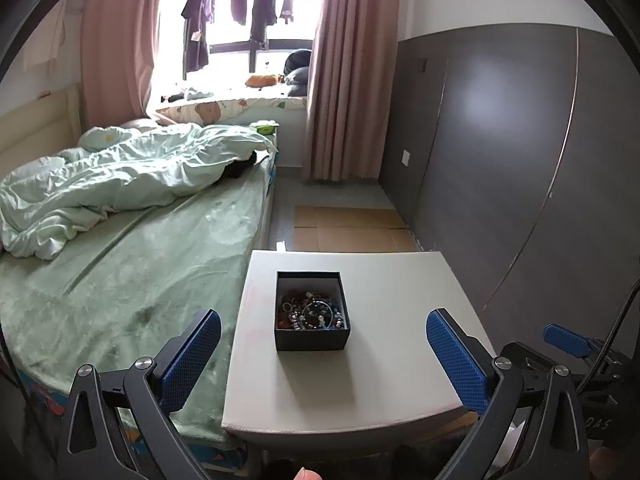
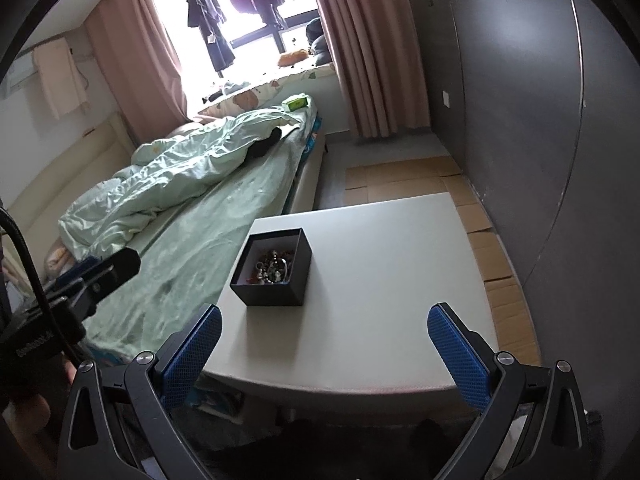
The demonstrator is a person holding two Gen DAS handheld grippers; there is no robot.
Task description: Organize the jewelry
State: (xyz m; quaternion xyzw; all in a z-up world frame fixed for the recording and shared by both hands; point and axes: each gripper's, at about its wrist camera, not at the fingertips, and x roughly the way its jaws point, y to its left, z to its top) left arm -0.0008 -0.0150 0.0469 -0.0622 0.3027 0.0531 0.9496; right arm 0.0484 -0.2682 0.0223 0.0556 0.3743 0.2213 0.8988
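A small square box [image 1: 312, 312] sits on the white bench [image 1: 380, 380], on the side nearer the bed. The box is black with stiff, straight walls and an open top. Inside lies a tangled heap of jewelry [image 1: 311, 311]: small round beads, thin shiny loops, and bits of red and blue. The pieces are too small to tell apart.

The bench top is smooth and pale, with a rounded front edge.

The left tongs [image 1: 323, 354] are spread wide open over the near part of the bench and hold nothing. The right tongs [image 2: 325, 354] are wide open too, also with nothing in them. Each finger is black with a blue bumpy pad [image 1: 456, 360].

In the right wrist view, the body of the left tool shows at the left edge, with pale letters too blurry to read.

Beside the bench is a bed [image 1: 120, 272] with a soft green sheet and a crumpled pale green blanket [image 1: 112, 176]. Flat brown cardboard [image 1: 352, 228] lies on the floor behind the bench. A smooth dark gray wardrobe [image 1: 520, 160] stands on the right. Pink curtains [image 1: 344, 80] hang by a bright window, where dark clothes [image 1: 240, 0] hang.
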